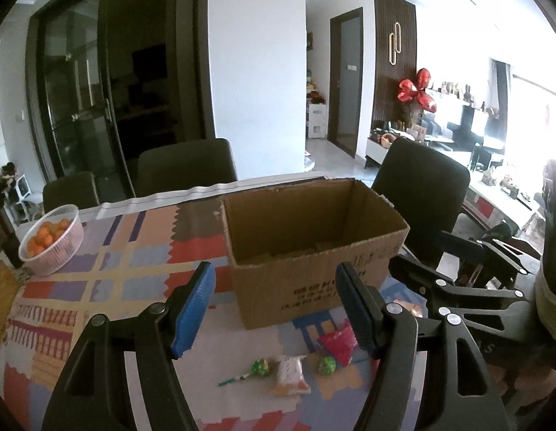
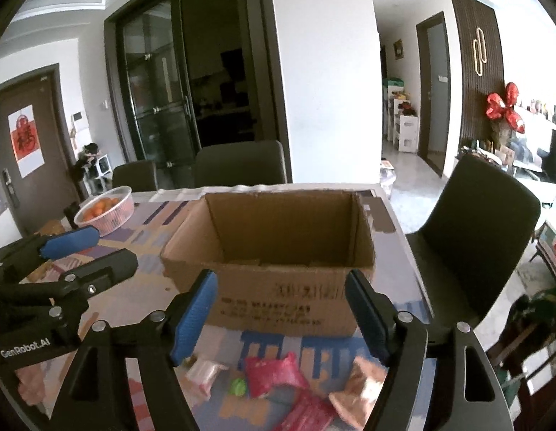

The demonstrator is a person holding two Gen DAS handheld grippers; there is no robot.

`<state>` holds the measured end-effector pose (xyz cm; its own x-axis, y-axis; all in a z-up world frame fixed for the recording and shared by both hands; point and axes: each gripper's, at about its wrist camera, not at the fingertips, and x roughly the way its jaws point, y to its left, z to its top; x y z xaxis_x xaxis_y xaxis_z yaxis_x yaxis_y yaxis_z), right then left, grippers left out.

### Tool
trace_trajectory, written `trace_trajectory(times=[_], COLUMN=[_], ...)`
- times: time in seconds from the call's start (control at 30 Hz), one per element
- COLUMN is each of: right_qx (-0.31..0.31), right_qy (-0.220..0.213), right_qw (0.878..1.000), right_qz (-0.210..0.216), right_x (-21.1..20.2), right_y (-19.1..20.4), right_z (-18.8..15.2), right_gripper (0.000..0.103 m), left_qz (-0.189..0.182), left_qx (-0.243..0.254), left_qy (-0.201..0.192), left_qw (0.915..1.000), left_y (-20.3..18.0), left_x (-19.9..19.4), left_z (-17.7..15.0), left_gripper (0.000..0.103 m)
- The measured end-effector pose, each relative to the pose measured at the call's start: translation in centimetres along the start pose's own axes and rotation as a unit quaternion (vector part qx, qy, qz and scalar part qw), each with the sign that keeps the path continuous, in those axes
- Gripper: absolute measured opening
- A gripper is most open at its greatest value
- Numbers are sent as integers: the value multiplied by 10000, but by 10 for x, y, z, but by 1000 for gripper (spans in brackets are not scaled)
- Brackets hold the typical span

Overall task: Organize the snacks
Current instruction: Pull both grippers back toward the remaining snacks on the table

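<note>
An open cardboard box [image 1: 306, 251] stands on the patterned tablecloth; it also shows in the right wrist view [image 2: 278, 251]. In front of it lie snacks: a red packet [image 1: 337, 344], a white-orange packet [image 1: 290, 375], two green lollipops [image 1: 260, 366]. The right wrist view shows red packets [image 2: 274, 373], a pale packet [image 2: 206, 373], an orange packet [image 2: 360, 388] and a green sweet [image 2: 238, 386]. My left gripper [image 1: 274, 312] is open and empty above the snacks. My right gripper [image 2: 281, 319] is open and empty, and appears in the left wrist view [image 1: 457, 280].
A clear bowl of oranges [image 1: 51, 240] sits at the table's far left. Dark chairs [image 1: 186, 167] stand behind the table and one [image 2: 471, 222] at its right end. The table edge runs along the right.
</note>
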<state>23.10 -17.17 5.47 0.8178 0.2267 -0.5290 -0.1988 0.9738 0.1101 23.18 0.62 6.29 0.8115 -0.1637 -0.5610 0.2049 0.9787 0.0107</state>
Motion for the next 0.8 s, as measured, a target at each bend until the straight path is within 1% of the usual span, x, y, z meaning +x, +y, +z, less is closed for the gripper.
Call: trace_trajectory(times=[0.1, 0.27, 0.5, 0.7, 0.8], right_qx=[101, 166, 268, 545, 653], right_qy=[74, 175, 384, 821, 1018], right_qw=[9999, 9997, 9988, 9951, 9926], right_qz=[17, -68, -127, -36, -98], right_x=[-6, -12, -18, -9, -3], right_y=[3, 9, 11, 5, 0], right_z=[-11, -26, -50, -74, -85], right_gripper=[74, 74, 74, 74, 74], left_qz=[5, 73, -2, -135, -154], left_qx=[-40, -40, -134, -225, -225], left_qy=[23, 82, 286, 554, 671], left_qw=[10000, 9999, 9995, 9981, 9974], left_y=[3, 6, 2, -2, -5], left_x=[-7, -13, -14, -2, 5], left_z=[-12, -30, -57, -74, -81], left_gripper=[70, 70, 70, 70, 70])
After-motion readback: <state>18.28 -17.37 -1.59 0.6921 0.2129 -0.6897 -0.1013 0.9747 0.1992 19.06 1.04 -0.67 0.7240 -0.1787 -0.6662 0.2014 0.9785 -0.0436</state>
